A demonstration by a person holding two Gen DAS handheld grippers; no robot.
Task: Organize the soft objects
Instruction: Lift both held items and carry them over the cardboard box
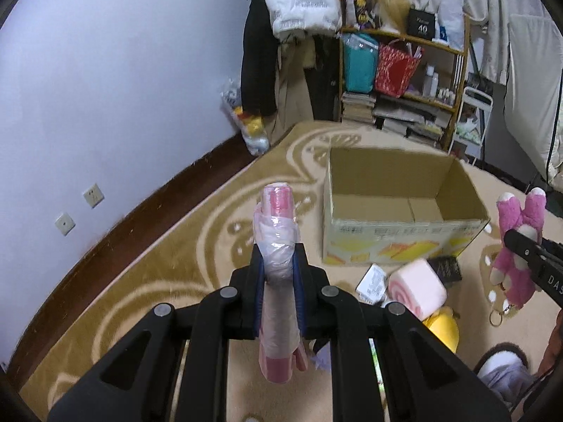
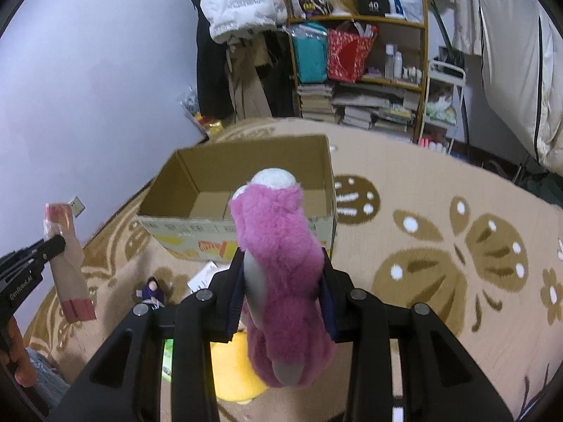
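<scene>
My left gripper (image 1: 278,263) is shut on a pink soft toy wrapped in clear plastic (image 1: 278,246), held upright above the carpet, left of an open cardboard box (image 1: 404,235). The wrapped toy also shows in the right wrist view (image 2: 67,260). My right gripper (image 2: 281,274) is shut on a pink plush bear (image 2: 281,246), held in the air just in front of the box (image 2: 239,161). The bear also shows in the left wrist view (image 1: 517,246), right of the box. The box looks empty inside.
On the carpet before the box lie a pink swirl-roll cushion (image 1: 417,290), a yellow plush (image 2: 235,376), a small purple doll (image 2: 153,290), a dark pouch (image 1: 447,267) and a white packet (image 1: 373,281). A wooden shelf (image 2: 366,70) and hanging coats stand behind.
</scene>
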